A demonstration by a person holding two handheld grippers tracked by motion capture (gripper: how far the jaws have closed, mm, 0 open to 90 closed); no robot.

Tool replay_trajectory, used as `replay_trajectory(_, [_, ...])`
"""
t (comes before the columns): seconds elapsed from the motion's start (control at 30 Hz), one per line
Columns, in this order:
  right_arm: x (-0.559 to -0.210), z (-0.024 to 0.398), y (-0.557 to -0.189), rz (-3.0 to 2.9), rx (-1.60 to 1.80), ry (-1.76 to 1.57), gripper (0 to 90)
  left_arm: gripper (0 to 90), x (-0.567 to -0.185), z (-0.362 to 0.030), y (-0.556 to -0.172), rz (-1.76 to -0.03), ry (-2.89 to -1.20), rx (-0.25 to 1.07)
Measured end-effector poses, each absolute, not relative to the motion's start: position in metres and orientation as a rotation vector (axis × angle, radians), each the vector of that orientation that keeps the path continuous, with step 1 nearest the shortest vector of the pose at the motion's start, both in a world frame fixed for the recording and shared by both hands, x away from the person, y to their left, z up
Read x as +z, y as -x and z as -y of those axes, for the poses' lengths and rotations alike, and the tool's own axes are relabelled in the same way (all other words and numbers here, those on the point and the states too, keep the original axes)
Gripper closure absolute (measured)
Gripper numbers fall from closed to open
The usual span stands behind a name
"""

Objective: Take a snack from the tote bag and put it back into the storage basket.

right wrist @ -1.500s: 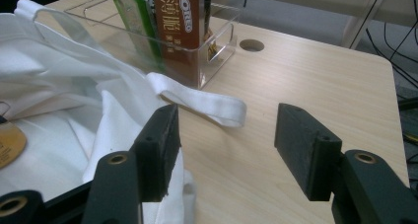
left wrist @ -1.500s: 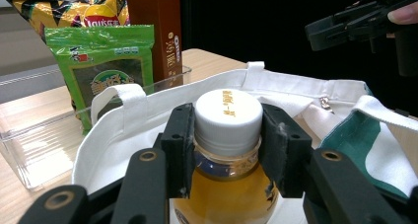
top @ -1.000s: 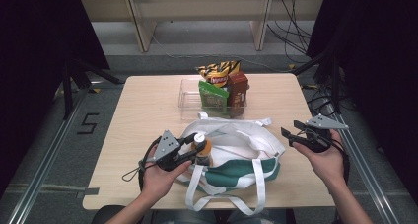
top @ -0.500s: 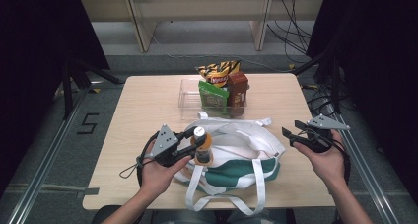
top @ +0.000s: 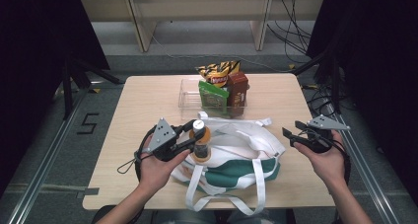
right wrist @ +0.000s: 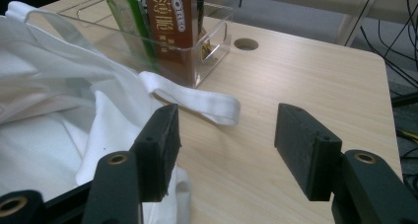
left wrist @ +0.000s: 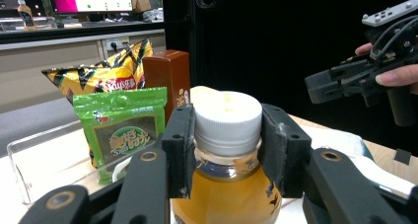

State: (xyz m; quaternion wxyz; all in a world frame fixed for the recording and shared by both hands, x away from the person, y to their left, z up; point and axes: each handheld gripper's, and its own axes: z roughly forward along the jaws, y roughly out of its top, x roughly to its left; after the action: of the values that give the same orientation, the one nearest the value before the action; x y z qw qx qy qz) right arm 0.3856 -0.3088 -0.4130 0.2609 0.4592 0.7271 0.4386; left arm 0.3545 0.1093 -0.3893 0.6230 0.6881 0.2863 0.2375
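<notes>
1. the left gripper point(top: 196, 137) clamps its pads on the neck of the bottle point(top: 201, 144), just under the white cap point(left wrist: 227, 116), so the orange drink hangs upright.
2. the bottle sits just above the white tote bag point(top: 246, 147), at its near-left edge, probably so it can go in or come out cleanly.
3. the right gripper point(top: 292, 135) waits beside the bag's right edge, jaws wide and empty.
4. beyond the bag, the clear bin point(top: 190, 93) holds snacks.
</notes>
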Motion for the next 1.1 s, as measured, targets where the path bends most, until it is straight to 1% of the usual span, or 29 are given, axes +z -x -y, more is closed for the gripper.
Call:
replay_trajectory(0.5, [-0.415,0.31,-0.387,-1.961,1.178,-1.224,43.4,58.9,-0.369,-0.107,-0.362,-0.634,-1.546,0.568])
replay_trajectory(1.1, [-0.417,0.309,-0.387,-1.942,1.184,-1.246,43.4,58.9,-0.357,-0.106,-0.37,-0.619,-1.525,0.594])
